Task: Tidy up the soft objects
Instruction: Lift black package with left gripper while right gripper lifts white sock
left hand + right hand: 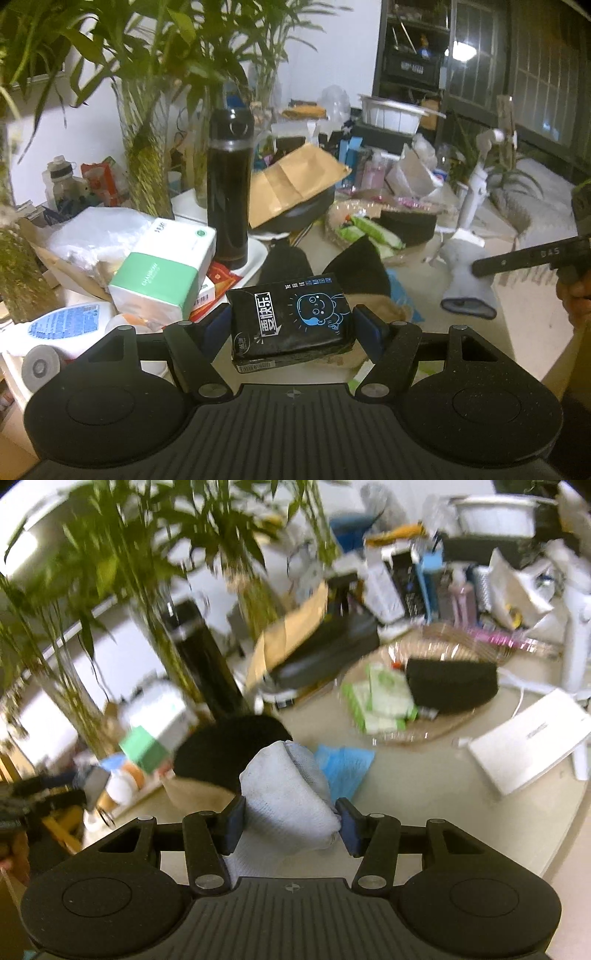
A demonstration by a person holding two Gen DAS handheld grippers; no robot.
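Left gripper (pixel 291 326): my pads clamp the black tissue pack (pixel 290 317) across its length, clear of the table (pixel 428 317) | Right gripper (pixel 291 818): my jaws half-closed, squeezing the white sock (pixel 288 794) | Technique: lift level, grip steady, steer clear of the flask (pixel 229 192) | Orientation: pack's long axis spans my pads; sock points away, toward the basket (pixel 421 731).

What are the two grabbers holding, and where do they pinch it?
The left gripper pinches a black tissue pack by its two short ends. The right gripper squeezes a white sock across its bunched middle.
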